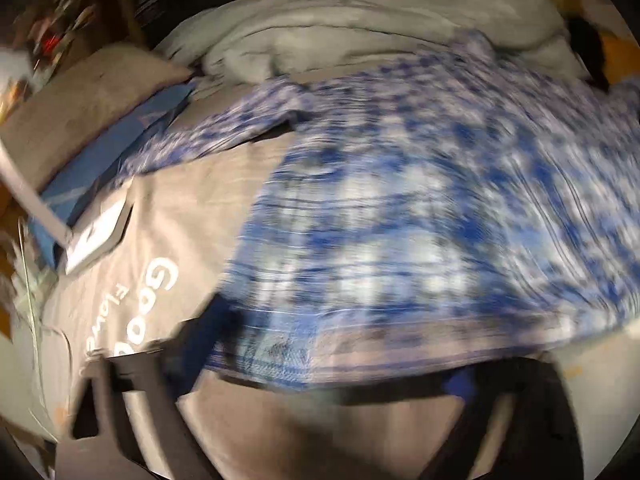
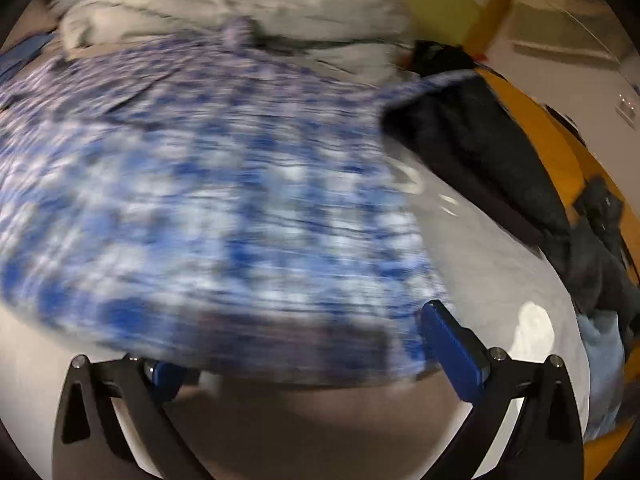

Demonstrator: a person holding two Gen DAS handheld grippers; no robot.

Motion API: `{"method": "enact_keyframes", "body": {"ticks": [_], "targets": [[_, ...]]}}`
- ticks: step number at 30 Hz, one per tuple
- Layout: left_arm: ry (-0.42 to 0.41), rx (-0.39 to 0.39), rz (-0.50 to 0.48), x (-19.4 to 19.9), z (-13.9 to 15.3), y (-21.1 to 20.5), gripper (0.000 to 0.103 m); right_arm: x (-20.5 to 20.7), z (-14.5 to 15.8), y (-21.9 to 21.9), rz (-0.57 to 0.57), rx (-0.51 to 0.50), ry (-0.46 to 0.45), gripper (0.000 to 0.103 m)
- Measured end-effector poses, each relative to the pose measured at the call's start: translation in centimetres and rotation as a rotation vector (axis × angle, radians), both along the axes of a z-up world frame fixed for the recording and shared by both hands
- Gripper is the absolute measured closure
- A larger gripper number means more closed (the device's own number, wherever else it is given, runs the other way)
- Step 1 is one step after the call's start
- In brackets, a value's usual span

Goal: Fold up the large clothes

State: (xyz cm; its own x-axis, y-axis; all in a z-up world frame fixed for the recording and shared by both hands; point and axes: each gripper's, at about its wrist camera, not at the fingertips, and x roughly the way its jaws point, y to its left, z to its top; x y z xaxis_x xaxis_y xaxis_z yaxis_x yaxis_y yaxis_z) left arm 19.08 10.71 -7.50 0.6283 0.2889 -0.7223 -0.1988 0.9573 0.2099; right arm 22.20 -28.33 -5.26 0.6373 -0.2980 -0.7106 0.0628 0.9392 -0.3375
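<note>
A large blue-and-white checked garment [image 1: 400, 200] lies spread over the bed, blurred in both views. In the left wrist view its near hem runs across my left gripper [image 1: 340, 356], whose jaws stand well apart; the left pad shows by the cloth's corner and the right pad is partly under the hem. In the right wrist view the same garment [image 2: 200, 200] fills the middle. My right gripper [image 2: 296, 340] stands wide open at the near hem. Its right blue pad [image 2: 452, 344] sits at the cloth's right corner. The left pad [image 2: 168, 376] is tucked under the edge.
A grey sheet with white lettering [image 1: 160, 280] covers the bed. A rumpled pale duvet [image 1: 360, 28] lies at the back, a grey pillow [image 1: 80, 100] and a white flat object [image 1: 96, 236] at the left. Dark clothes [image 2: 480, 140] lie along the right edge by an orange frame [image 2: 560, 152].
</note>
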Motion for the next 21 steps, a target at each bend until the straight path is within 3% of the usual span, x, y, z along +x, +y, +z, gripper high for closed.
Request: {"method": "enact_keyframes", "body": {"ticks": [1,3,4,5,6,10,13,21], "targets": [[-0.001,-0.033,0.022,0.1,0.0,0.8,0.057,0.0,0.1,-0.6,-0.013,0.009,-0.002,0.019],[-0.004,-0.046,0.042,0.1,0.1,1.6,0.085,-0.2,0.4,-1.1,-0.033,0.006,-0.014,0.058],[-0.009,-0.030,0.049,0.1,0.2,1.6,0.090,-0.3,0.4,-1.3,-0.053,-0.018,-0.019,0.069],[-0.022,-0.014,0.053,-0.1,0.3,1.7,0.096,-0.3,0.3,-1.4,-0.078,-0.048,-0.023,0.089],[-0.033,-0.007,0.054,-0.3,0.5,1.4,0.099,-0.2,0.3,-1.7,-0.098,-0.061,-0.025,0.094],[-0.102,0.044,0.059,-1.2,2.0,0.6,0.100,-0.5,1.0,-2.9,-0.146,-0.001,-0.057,0.098],[-0.160,0.056,0.052,-2.2,3.4,0.2,0.100,-1.4,2.1,-3.0,-0.171,-0.026,-0.127,0.100],[-0.208,0.006,0.067,-6.9,6.7,0.7,0.100,-6.0,5.8,-4.0,-0.223,0.069,-0.264,0.101]]}}
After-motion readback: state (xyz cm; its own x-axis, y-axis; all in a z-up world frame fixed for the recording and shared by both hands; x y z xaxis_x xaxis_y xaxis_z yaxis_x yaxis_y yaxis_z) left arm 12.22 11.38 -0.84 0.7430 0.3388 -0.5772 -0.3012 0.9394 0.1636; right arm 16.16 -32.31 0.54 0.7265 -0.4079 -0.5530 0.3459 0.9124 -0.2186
